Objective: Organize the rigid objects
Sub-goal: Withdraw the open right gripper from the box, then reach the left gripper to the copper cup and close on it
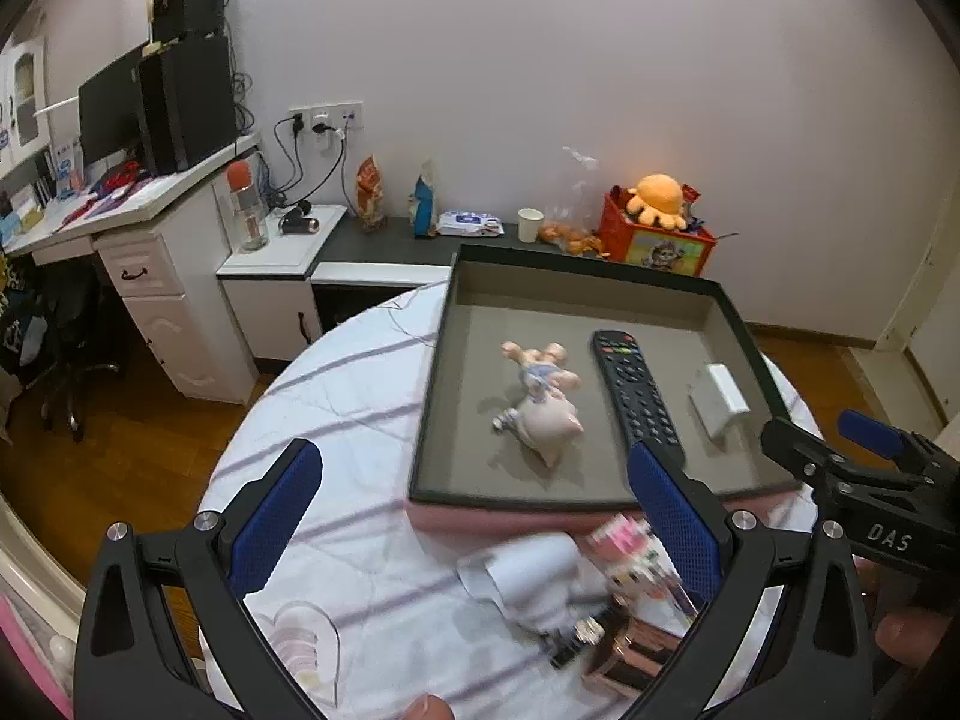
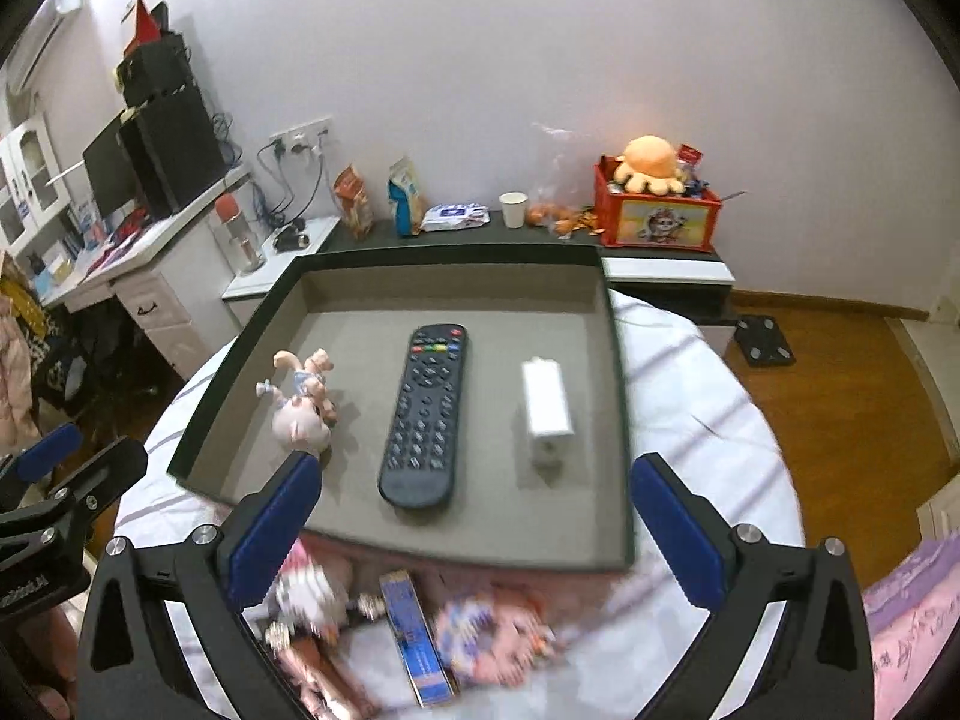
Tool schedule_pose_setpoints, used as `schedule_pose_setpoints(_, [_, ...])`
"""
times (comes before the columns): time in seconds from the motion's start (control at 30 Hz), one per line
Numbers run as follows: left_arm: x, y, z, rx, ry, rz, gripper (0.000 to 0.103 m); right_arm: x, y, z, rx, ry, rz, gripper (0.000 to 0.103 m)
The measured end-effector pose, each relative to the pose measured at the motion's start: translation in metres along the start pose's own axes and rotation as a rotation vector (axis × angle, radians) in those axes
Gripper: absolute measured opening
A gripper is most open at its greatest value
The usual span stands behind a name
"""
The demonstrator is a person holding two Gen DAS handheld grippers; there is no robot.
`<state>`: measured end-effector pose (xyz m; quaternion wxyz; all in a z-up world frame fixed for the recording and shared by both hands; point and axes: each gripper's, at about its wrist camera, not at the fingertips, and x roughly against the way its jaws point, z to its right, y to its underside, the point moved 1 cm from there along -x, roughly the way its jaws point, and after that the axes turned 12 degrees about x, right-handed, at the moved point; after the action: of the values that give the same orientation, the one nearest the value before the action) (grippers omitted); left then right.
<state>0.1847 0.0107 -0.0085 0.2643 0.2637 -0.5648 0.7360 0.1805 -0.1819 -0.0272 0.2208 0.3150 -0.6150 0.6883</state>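
Blurred toys (image 2: 360, 618) below tray (image 2: 618, 420) unreadable; left claw (image 1: 474, 522), right claw (image 2: 477, 528) wide, empty.

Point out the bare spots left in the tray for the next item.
Inside the tray, the whole back strip beyond the figurine, remote and white block is bare, as is the front-right corner below the block. The gaps between those three are narrow. The tabletop before the tray is crowded with blurred items.

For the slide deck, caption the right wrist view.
Open right gripper above tray holding pig figurine, remote and white adapter; unsorted items below.
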Motion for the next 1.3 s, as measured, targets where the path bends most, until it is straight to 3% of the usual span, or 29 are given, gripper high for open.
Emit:
schedule_pose_setpoints(0.37, [0.032, 0.043, 0.018, -0.051, 0.020, -0.028, 0.103, 0.057, 0.060, 0.017, -0.071, 0.031, 0.002, 0.103])
schedule_pose_setpoints(0.63, [0.044, 0.080, 0.011, -0.044, 0.010, -0.079, 0.103, 0.065, 0.102, 0.015, -0.107, 0.018, -0.046, 0.103])
schedule_pose_setpoints(0.97, [0.053, 0.105, 0.017, -0.074, 0.029, -0.109, 0.103, 0.079, 0.107, 0.008, -0.090, 0.011, -0.021, 0.103])
schedule_pose_setpoints(1.3, [0.019, 0.122, 0.031, -0.083, 0.039, -0.180, 0.103, 0.077, 0.110, 0.015, -0.104, 0.024, -0.035, 0.103])
